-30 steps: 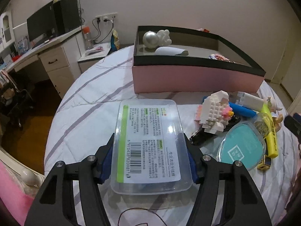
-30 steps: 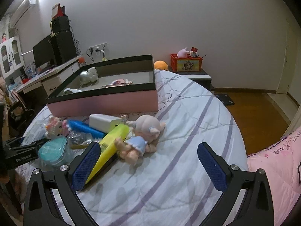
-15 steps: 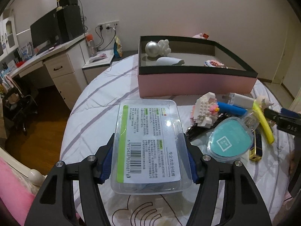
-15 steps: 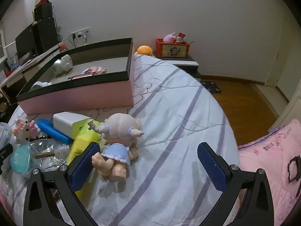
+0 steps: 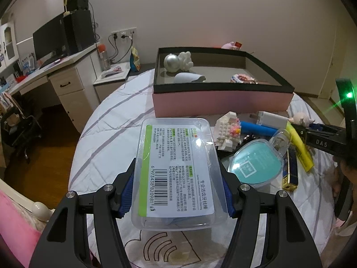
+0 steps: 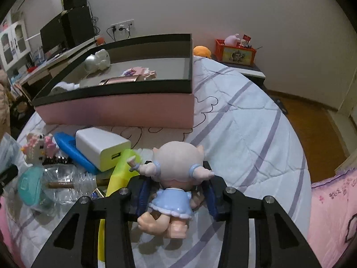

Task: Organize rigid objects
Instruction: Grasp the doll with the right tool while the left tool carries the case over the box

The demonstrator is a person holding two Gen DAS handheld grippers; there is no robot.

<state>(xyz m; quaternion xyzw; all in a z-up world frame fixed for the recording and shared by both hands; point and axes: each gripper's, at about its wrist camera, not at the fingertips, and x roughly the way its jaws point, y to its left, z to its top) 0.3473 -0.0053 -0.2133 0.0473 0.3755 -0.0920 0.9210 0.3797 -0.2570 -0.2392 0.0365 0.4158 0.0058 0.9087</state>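
Note:
My left gripper (image 5: 177, 189) is shut on a clear plastic floss box (image 5: 176, 167) with a green-edged label, held above the bed. My right gripper (image 6: 176, 194) has closed around a small doll (image 6: 176, 178) with a pale head and blue dress lying on the bedspread; its blue pads touch the doll's sides. The pink box with a black rim (image 5: 221, 98) stands beyond; it also shows in the right wrist view (image 6: 116, 109). It holds a silver ball figure (image 5: 176, 62) and several small items.
A pile lies by the box: block toy (image 5: 228, 134), white charger (image 6: 102, 147), blue bar (image 6: 73, 151), yellow highlighter (image 5: 299, 149), teal case (image 5: 256, 163), clear bottle (image 6: 67, 183). A desk (image 5: 44, 76) stands left; the bed edge drops to wooden floor.
My right gripper moved forward and down over the doll and closed from wide open onto it. My left gripper lifted slightly with the floss box still held.

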